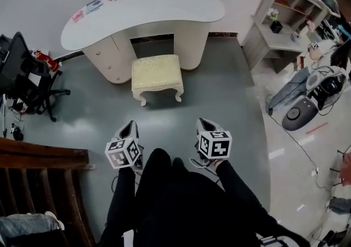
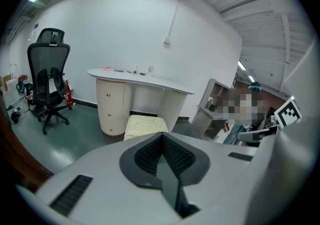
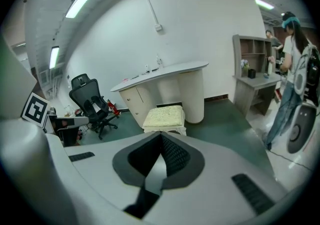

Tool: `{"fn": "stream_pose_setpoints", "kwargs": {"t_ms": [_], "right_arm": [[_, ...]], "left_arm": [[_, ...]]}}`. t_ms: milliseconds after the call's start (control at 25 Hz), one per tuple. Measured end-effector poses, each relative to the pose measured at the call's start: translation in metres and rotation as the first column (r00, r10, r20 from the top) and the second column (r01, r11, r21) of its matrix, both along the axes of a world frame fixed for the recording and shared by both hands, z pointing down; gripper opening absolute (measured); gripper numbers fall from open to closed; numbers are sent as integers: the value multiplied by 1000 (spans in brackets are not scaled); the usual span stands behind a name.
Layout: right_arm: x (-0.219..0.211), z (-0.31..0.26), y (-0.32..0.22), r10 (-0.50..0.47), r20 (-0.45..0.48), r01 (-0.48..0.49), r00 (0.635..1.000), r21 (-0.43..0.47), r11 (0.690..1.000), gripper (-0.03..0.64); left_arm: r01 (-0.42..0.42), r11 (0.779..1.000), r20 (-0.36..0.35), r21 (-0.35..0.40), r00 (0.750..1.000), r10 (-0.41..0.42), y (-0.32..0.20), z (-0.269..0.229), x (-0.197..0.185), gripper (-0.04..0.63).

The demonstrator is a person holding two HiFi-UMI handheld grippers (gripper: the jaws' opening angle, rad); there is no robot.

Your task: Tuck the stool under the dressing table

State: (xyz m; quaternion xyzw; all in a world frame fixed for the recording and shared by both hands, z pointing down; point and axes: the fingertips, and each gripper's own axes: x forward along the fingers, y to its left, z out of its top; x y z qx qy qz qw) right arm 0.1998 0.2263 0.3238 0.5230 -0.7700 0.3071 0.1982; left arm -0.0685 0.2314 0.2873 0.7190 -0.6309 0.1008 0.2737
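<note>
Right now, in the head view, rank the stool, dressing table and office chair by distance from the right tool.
1. Stool: nearest, on the floor ahead of the right tool and slightly to its left.
2. Dressing table: behind the stool, against the wall.
3. Office chair: farthest, at the far left edge.

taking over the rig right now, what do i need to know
Left gripper: shut, empty, held low in front of the person's legs.
Right gripper: shut, empty, held likewise.
Stool: upright on the floor in front of the dressing table, facing its knee gap, not tucked in. Neither gripper touches it.
Done: nothing yet by the look of it.
Left: step up to the stool and push it under the table.
</note>
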Motion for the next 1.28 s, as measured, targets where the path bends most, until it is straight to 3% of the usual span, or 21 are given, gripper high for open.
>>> {"fn": "stream_pose_setpoints", "kwargs": {"t_ms": [400, 800, 1280], "right_arm": [[-3, 18, -21, -13, -39, 10, 999, -64, 998, 5], [-17, 36, -72, 1, -46, -7, 999, -118, 993, 5], [-66, 93, -150, -10, -95, -16, 995, -275, 961, 5]], "left_arm": [[-7, 999, 21, -31, 1000, 7, -28, 9, -2, 8], [-42, 996, 22, -74, 999, 43, -86, 29, -13, 8], [-59, 973, -19, -222, 998, 57, -172, 98, -50, 8]]}}
